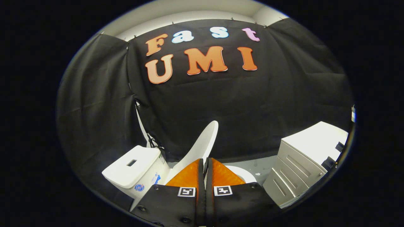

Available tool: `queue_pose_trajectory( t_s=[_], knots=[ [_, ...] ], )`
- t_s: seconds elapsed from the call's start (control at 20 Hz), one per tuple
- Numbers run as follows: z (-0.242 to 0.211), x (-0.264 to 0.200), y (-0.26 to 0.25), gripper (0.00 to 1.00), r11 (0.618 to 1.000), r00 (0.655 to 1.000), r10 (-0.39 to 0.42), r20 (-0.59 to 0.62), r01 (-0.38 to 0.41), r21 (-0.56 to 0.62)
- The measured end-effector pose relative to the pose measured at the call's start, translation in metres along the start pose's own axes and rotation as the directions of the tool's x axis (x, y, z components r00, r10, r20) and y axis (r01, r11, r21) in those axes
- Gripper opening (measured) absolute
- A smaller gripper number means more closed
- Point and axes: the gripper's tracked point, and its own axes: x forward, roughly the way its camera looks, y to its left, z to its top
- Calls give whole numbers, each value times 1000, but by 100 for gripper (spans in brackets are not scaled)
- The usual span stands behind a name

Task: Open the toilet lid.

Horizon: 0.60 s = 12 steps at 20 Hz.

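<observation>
Gripper (204, 164): the two fingers lie close together, with only a thin gap between them, and the edge of the toilet lid runs down into that gap; they appear to be pinching the lid's edge, though the contact itself sits low between the pads and is hard to make out.
Pose: the gripper points forward and a little upward toward the booth wall, with its body filling the near foreground and the fingers level side by side.
Toilet lid (202, 143): raised steeply, standing close to upright and leaning slightly back toward the tank, its upper end rising beyond the fingertips.
Tank (134, 165): to the left of the fingers, with a flat top that has a small rectangular recess; a round sticker sits on its front face.
Seat and bowl rim (243, 173): a pale curve just to the right of the fingers, lying flat below the raised lid.
Drawer cabinet (300, 160): pale, with several drawer fronts, well to the right of the toilet.
Floor (252, 165): light grey, between the toilet and the cabinet.
</observation>
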Motion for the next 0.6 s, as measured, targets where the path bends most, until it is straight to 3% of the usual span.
queue_pose_trajectory(
  t_s=[0.6],
  knots=[
    [28, -6, 104, 8, 984, 996, 81, 49, -72, -164]
  ],
)
